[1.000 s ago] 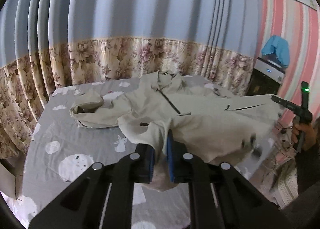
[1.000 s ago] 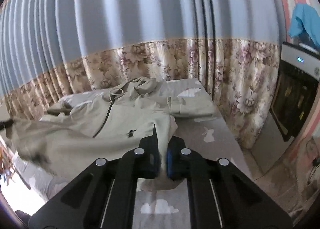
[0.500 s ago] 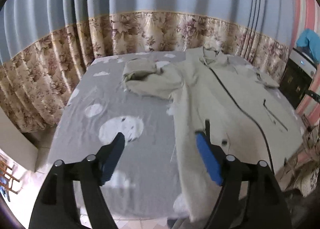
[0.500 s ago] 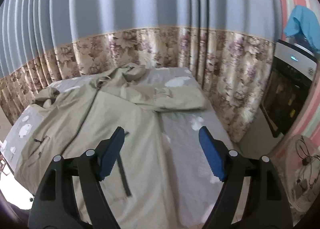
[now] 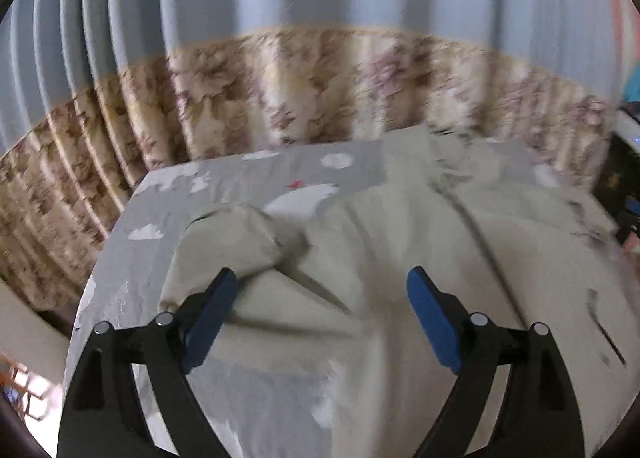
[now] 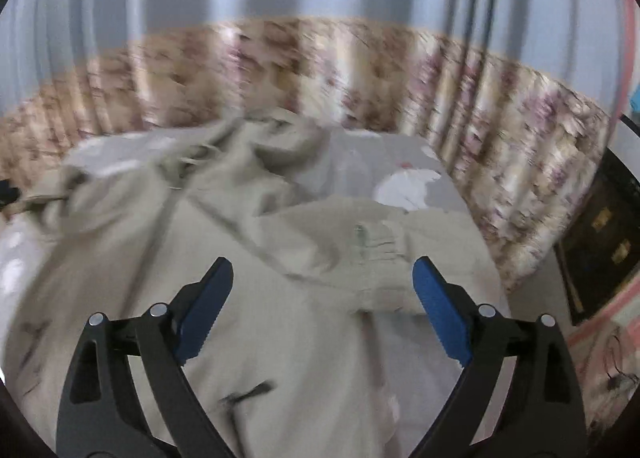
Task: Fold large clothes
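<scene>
Jacket (image 5: 400, 258) spread below open jaws

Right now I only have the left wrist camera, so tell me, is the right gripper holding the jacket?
Observer: No. The right gripper has just been opening. Its jaws stand wide with nothing pinched, and the jacket lies below them.
Operator: Where is the right sleeve?
Observer: The right sleeve lies spread out on the bed beside the jacket's body, just ahead of that gripper, not yet folded in.
</scene>
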`<action>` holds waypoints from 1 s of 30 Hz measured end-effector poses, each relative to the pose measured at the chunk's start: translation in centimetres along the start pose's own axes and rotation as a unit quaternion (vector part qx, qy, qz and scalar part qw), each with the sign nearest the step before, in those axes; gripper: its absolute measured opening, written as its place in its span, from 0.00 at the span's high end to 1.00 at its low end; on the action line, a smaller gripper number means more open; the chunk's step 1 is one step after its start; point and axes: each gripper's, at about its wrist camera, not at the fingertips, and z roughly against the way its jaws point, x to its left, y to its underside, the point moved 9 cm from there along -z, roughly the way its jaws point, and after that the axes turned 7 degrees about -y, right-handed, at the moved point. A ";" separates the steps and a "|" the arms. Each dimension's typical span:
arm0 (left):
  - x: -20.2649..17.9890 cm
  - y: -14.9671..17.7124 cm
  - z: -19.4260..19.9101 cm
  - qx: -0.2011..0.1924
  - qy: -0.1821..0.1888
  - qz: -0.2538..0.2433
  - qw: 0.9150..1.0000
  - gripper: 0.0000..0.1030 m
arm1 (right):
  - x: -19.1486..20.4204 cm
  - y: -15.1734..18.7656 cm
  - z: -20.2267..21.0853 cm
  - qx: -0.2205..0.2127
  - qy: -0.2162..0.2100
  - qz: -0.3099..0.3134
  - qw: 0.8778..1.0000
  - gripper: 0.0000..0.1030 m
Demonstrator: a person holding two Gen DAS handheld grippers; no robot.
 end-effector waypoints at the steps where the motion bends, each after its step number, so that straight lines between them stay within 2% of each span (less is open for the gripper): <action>1: -0.1 0.0 -1.0 0.007 0.007 0.005 1.000 0.15 | -1.0 0.2 -1.0 0.008 0.015 -0.009 1.000 0.12; 4: -0.7 0.3 -2.9 0.022 0.026 0.017 0.999 0.15 | -2.1 0.2 -3.4 0.018 -0.011 -0.041 0.999 0.12; 8: -2.7 -0.8 -5.2 0.013 0.036 0.005 0.999 0.15 | 0.7 -1.4 -6.2 0.020 -0.038 0.007 0.999 0.12; 10: -2.9 -1.5 -6.5 0.011 0.040 0.015 0.999 0.15 | 0.9 -2.0 -7.8 0.028 -0.023 0.022 0.999 0.12; 13: -2.3 -2.4 -8.1 0.014 0.033 0.033 0.999 0.15 | -2.4 -2.9 -11.6 0.048 0.037 0.003 0.998 0.18; 15: -1.8 -3.0 -8.8 0.011 0.035 0.044 0.998 0.15 | -4.7 -3.2 -12.8 0.057 0.059 -0.012 0.997 0.18; 19: -1.2 -3.6 -10.0 0.000 0.028 0.037 0.999 0.15 | -6.3 -2.2 -15.7 0.109 0.026 -0.031 0.993 0.18; 20: -0.8 -3.6 -10.6 0.002 0.022 0.038 0.999 0.15 | -6.3 -1.9 -16.2 0.116 0.024 -0.024 0.993 0.24; 21: -0.4 -3.5 -11.1 0.005 0.017 0.041 0.999 0.15 | -6.0 -1.5 -16.7 0.122 0.024 -0.012 0.992 0.34; 22: -0.1 -3.4 -11.5 0.007 0.015 0.043 0.999 0.15 | -5.7 -0.9 -17.2 0.133 0.020 -0.002 0.991 0.53; 23: 0.4 -3.1 -12.1 0.011 0.012 0.049 0.999 0.15 | -5.5 -1.0 -17.3 0.124 0.011 -0.003 0.992 0.69; 24: 0.7 -2.8 -12.5 0.015 0.011 0.054 0.998 0.15 | -5.5 -1.0 -17.4 0.120 0.011 -0.005 0.993 0.81; 26: 1.0 -2.2 -13.4 0.025 0.009 0.055 0.998 0.15 | -5.8 -1.8 -16.9 0.100 0.022 -0.006 0.995 0.92; 28: 1.2 -1.8 -14.3 0.028 -0.009 0.043 0.999 0.15 | -7.2 -3.4 -16.0 0.071 0.047 -0.013 0.996 0.94; 30: 1.6 -1.4 -15.0 0.033 -0.028 0.037 0.998 0.15 | -10.0 -5.3 -15.1 0.044 0.091 -0.026 0.995 0.95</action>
